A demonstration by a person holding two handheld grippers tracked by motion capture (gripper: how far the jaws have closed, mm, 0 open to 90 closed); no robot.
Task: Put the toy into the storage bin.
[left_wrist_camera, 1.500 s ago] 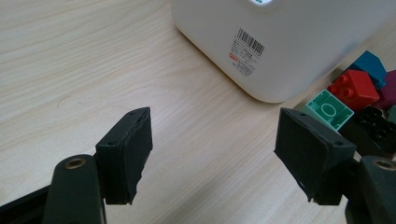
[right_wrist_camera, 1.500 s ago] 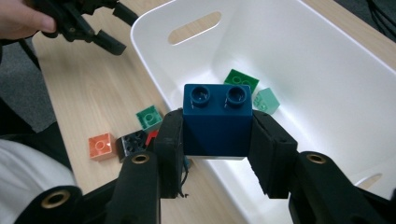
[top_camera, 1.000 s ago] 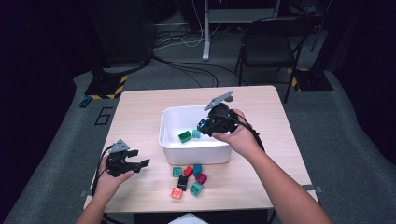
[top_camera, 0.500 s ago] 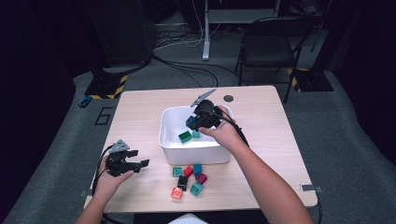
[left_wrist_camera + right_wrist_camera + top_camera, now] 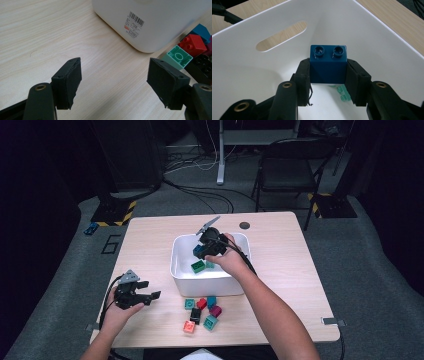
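Fingers of the right gripper are pinching a blue brick by its two sides, studs pointing away from the gripper's camera, and the whole thing is hanging inside the white bin, above its floor. From the high view the right gripper is sitting over the bin's far half, the person's right hand wrapped around it and the forearm crossing the near rim. Under the blue brick a pale green brick is lying on the bin floor, and the high view is showing a green brick and a teal brick resting there close together. The bin's wall ahead of the gripper is carrying an oval handle slot. Off to the person's left, the left gripper is resting low over the bare desk, well apart from the bin, its fingers spread wide with nothing between them. Just in front of the bin's near wall a small cluster of loose bricks is lying on the desk: a red brick, a mint brick, a black brick, a maroon brick and a salmon brick, some of them touching.
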